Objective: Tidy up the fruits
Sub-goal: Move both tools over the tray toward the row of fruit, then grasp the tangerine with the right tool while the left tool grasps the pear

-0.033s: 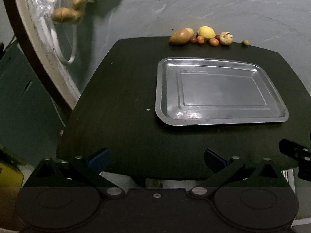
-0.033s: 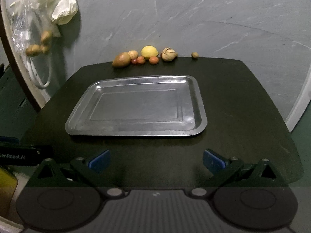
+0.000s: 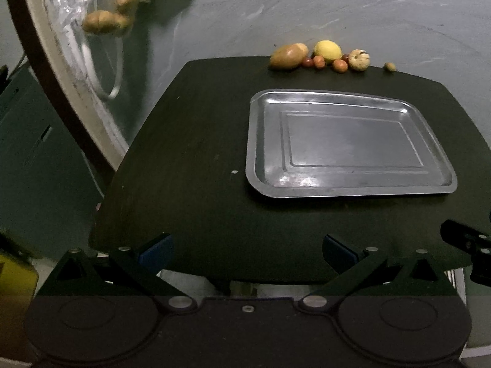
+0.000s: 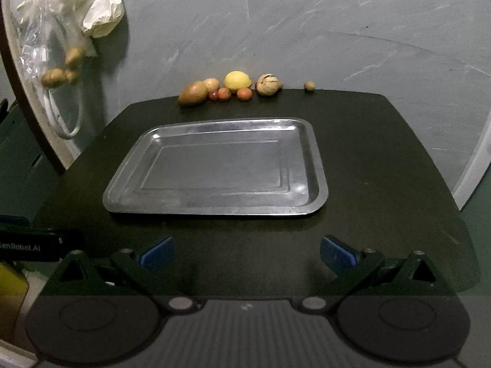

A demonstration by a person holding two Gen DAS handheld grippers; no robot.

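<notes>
Both the left gripper (image 3: 247,250) and the right gripper (image 4: 247,253) hover at the near edge of the dark round-cornered table (image 4: 383,159), fingers spread wide, holding nothing. The shallow rectangular metal tray (image 4: 310,153) sits mid-table; the row of small mixed fruits (image 4: 236,81) lies along the far edge.

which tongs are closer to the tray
Right. The right tongs face the tray almost head-on across a short strip of table; the left tongs sit off its left corner, farther back.
</notes>
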